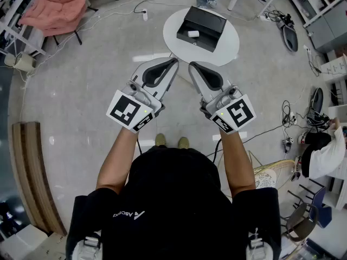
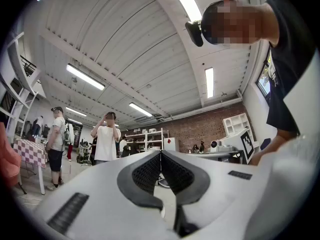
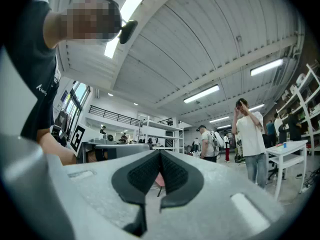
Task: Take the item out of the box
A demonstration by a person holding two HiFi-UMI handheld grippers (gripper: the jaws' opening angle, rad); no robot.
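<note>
While I stand on the open grey floor (image 1: 81, 91), bare ground lies to my left as far as the pink cloth (image 1: 54, 10) draped at the far left. A stack of wooden planks (image 1: 35, 172) borders the near left. On the right the room is tighter: cables (image 1: 287, 112) trail over the floor, and a seated person (image 1: 325, 156) sits beside cluttered furniture.

Straight ahead on the far side stands the round white table (image 1: 227, 47). On it lies the black box (image 1: 209, 28), open at the top, and the small white item (image 1: 193, 34) rests inside it toward its left side.

I hold both tools side by side in front of me, apart from each other. Their tips show just short of the table's near edge and touch nothing. The left gripper (image 1: 173, 61) has its dark pads pressed together at the tip, with nothing between them. The right gripper (image 1: 191, 65) is likewise closed and empty. Both gripper views tilt slightly upward at the white ceiling with its strip lights (image 2: 85, 77) and at standing people (image 3: 249, 134) across the room.
</note>
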